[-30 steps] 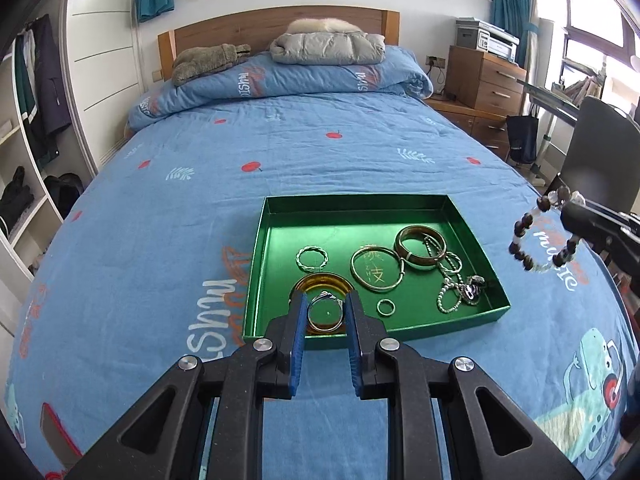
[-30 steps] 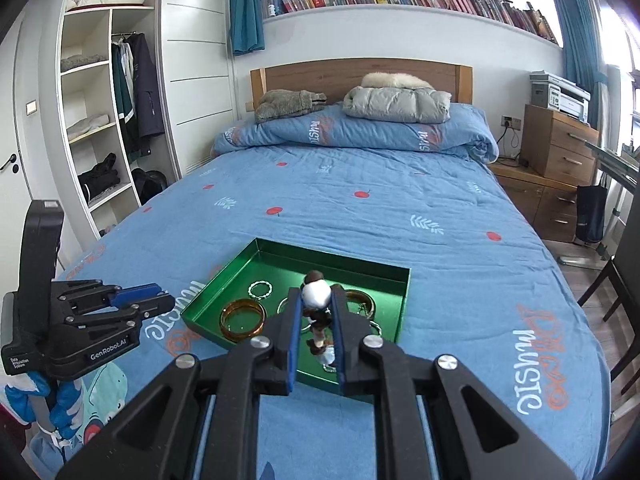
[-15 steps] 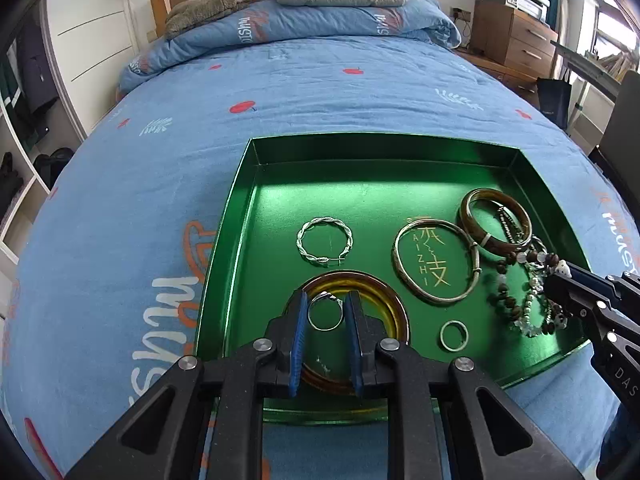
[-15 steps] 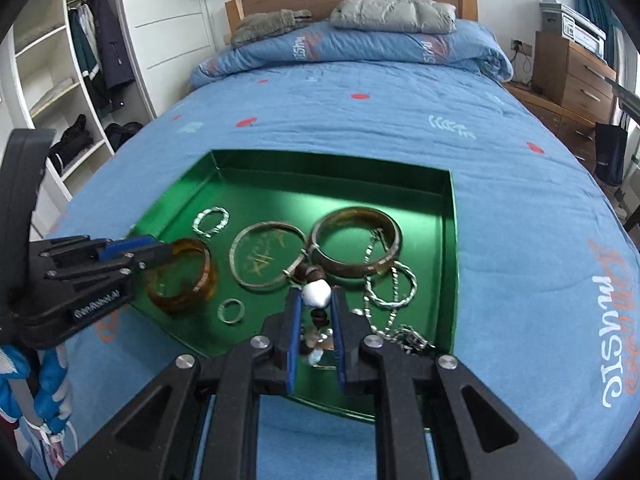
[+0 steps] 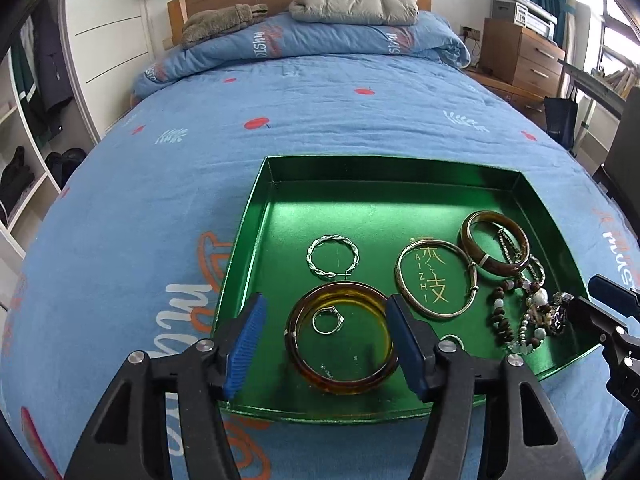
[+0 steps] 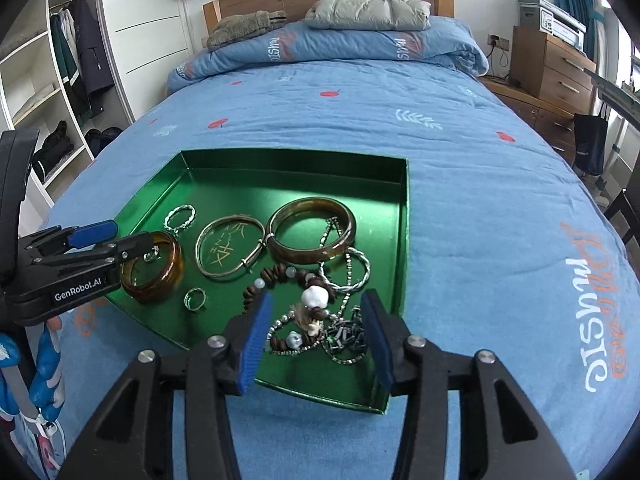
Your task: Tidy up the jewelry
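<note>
Both drops look done; jaws on both have just been opening. Left gripper [image 5: 326,342] stands wide, nothing pinched: small silver ring [image 5: 328,321] lies flat inside the amber bangle [image 5: 342,346] in the green tray [image 5: 392,168] on the bed [image 5: 280,112]. Right gripper [image 6: 316,340] is about half spread, pads clear of the beaded bracelet [image 6: 296,280], which lies on the tangle of chains [image 6: 344,334] at the tray's near right corner.

To finish well: lift each gripper straight up and back, keeping the jaws apart, so no pad snags a bead or drags the bangle.

Hard to read: whether bracelet beads are hooked into the chains. Second small ring [image 6: 195,299] is half hidden behind the left finger in the left view. The person's hands are out of frame.
</note>
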`<action>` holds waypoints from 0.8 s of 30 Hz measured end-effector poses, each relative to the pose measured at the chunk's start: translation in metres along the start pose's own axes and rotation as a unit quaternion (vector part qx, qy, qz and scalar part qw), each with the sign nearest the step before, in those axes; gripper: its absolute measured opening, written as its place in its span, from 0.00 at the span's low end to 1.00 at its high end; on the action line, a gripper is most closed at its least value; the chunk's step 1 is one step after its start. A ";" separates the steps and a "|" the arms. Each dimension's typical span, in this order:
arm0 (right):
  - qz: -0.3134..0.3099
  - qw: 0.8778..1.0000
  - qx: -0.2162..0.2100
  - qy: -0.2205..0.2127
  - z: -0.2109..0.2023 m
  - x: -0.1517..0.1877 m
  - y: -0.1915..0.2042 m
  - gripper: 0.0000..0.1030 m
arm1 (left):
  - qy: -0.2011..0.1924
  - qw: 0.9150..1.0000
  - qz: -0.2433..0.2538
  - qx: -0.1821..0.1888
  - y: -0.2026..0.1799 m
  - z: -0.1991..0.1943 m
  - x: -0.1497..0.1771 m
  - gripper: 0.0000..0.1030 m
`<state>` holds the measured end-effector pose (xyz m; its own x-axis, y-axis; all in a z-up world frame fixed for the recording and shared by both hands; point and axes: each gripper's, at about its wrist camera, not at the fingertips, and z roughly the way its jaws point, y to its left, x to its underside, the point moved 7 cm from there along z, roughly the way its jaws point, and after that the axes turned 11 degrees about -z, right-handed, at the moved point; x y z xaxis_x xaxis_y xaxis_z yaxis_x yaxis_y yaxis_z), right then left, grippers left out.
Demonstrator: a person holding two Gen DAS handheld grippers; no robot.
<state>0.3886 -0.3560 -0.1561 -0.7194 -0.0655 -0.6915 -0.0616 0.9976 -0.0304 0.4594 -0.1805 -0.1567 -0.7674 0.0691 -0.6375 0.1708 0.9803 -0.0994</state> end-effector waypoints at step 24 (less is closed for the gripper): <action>0.001 0.994 0.042 -0.097 -0.209 0.063 0.044 0.67 | -0.147 0.988 -0.033 -0.026 0.032 -0.224 0.074 0.96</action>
<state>0.1956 -0.3209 -0.0499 -0.5716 -0.0661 -0.8179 0.0042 0.9965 -0.0835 0.2698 -0.1028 -0.0363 -0.5624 -0.0451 -0.8256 0.0888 0.9894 -0.1146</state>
